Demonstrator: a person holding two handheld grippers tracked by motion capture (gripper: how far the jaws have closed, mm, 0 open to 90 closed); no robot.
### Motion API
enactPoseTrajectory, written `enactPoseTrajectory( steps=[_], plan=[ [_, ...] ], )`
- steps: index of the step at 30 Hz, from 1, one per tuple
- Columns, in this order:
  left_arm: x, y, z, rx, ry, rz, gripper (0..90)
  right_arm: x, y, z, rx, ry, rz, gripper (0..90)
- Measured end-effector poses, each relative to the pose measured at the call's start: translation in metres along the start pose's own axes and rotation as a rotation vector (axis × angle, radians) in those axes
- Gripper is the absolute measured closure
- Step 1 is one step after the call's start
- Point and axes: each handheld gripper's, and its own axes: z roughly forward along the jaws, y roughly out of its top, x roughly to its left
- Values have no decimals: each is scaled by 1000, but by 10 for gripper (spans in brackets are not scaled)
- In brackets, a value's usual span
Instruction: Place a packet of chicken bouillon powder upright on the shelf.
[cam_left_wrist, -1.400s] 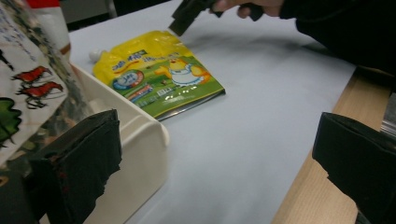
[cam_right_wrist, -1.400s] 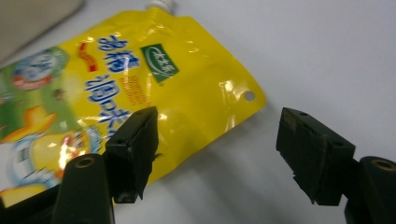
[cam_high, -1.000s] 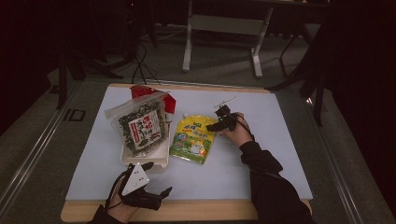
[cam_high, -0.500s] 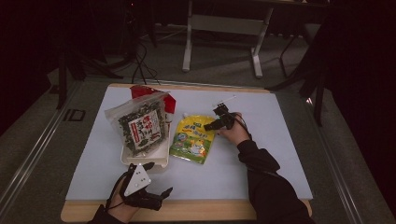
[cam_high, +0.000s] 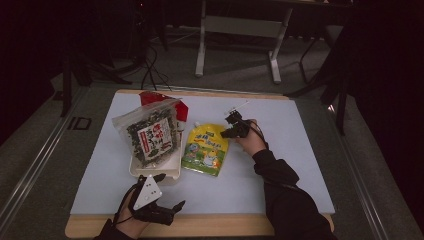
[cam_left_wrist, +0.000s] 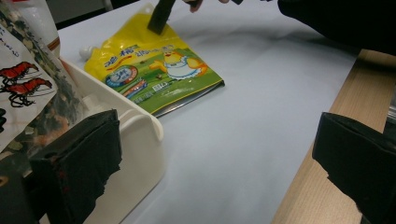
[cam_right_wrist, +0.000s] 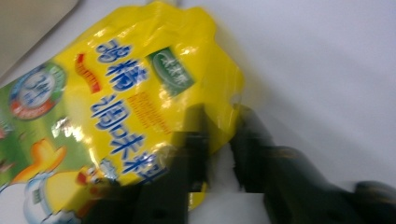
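One yellow pouch (cam_right_wrist: 140, 93) pinched at its edge by right gripper (cam_high: 234, 131), jaws just closing; left gripper (cam_high: 159, 199) gaping, empty; one white tray (cam_left_wrist: 140, 154), one seaweed bag (cam_high: 150, 136)

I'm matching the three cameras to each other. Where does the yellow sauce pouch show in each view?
High view: yellow pouch at table centre, right of the white tray.
Left gripper view: upper left, beyond the tray's rim.
Right gripper view: left and centre, its edge pinched by the right gripper.
Shared landmark: the pouch's blue lettering.

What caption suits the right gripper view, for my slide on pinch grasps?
Right gripper, jaws just closed, pinches the edge of the yellow pouch on the white table.
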Motion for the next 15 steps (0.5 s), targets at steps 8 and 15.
enactPoseTrajectory(
  steps=[8,15],
  plan=[
    [0,2,0,-4,3,-2,26,14,1,-15,-25,-77,-81,900],
    [1,2,-1,-5,5,-6,26,20,2,-30,-67,-72,-105,900]
  ],
)
